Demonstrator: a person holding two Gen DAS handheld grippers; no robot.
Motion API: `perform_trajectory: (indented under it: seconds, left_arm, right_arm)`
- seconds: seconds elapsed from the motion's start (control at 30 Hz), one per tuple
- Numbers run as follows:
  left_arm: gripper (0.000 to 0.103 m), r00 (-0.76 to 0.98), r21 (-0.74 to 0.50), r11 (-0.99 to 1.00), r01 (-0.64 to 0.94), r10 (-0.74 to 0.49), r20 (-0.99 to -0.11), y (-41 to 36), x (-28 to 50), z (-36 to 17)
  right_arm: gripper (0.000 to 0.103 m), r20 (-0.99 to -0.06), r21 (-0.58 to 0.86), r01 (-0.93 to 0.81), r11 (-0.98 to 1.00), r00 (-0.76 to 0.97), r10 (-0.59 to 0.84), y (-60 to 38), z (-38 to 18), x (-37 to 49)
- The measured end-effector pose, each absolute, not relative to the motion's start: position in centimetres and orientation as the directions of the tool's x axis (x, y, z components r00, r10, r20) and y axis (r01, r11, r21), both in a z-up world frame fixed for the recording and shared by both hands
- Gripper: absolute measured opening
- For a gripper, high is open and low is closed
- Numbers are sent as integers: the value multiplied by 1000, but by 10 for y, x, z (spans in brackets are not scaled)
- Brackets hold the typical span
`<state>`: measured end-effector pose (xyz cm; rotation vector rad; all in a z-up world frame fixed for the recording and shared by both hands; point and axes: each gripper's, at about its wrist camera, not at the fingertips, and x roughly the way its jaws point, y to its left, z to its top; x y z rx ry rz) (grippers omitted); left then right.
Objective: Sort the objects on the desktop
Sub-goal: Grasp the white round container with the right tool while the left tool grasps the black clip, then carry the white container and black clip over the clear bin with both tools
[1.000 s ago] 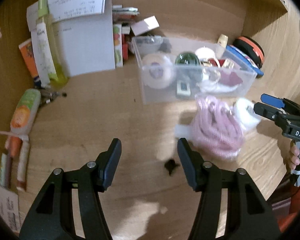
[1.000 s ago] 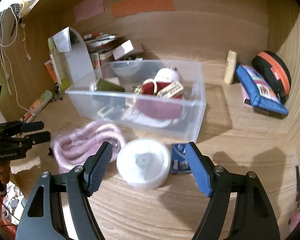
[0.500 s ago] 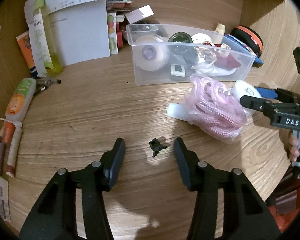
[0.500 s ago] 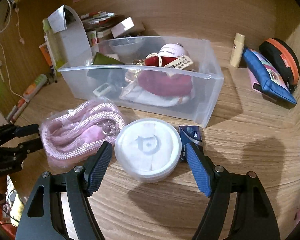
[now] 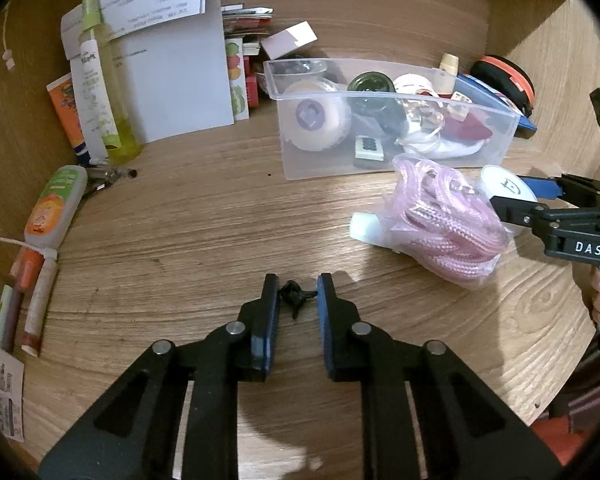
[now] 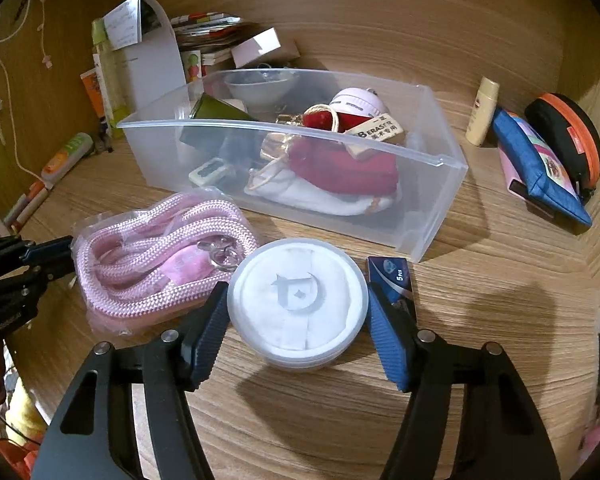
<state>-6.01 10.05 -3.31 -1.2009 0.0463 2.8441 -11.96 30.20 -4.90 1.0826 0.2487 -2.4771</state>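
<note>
A wooden desk [image 5: 188, 232] walled by wood panels, its back edge crowded with papers, bottles and tubes; a clear bin [image 6: 436, 184] sits mid-desk, already part-filled with pouches and small goods, which marks it as the likely sorting target. The left gripper [image 5: 298, 292] points down at the desk near its front, its jaws closed on a small black clip [image 5: 294, 295]; the clip is tiny and lies flat, so the fingers had to come almost together to catch it. The right gripper [image 6: 298, 306] straddles a round white tub [image 6: 298, 304] just in front of the bin; its jaws are closing, the pads at the tub's sides, though whether they press yet I cannot tell. A bagged pink rope [image 6: 160, 256] lies touching the tub's left; a small blue box [image 6: 392, 276] sits just right of it, behind the right finger, close enough to be nudged.
</note>
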Motion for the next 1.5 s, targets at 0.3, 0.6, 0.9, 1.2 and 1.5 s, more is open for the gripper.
perform_trajectory:
  seconds: [0.3,0.6,0.9,1.2,1.5]
  left_arm:
    - [18,-731,-29,-999,-31,42,-681,90,-61,-13]
    - [18,-785,-48,-997,-56,74,-615,97,-61,14]
    - [18,-834,-77,-991,-106,131,-536,112,-70,44]
    - [18,-838,-147,-980,-133,190,-511,109,-108,62]
    - [18,-840,-203,-970,-131,217,-497,97,-146,75]
  right_arm:
    - [63,-709,72,457,-887,-602,-368,312,-39,-117]
    - [63,-632,114,468,-876,-647,-428,325,-2,-108]
    - [63,-544,112,496,-861,-695,-470,326,38,-106]
    - [63,-499,96,511,-854,-718,-485,317,55,-125]
    - [63,-501,127,496,-859,-715,-487,310,59,-165]
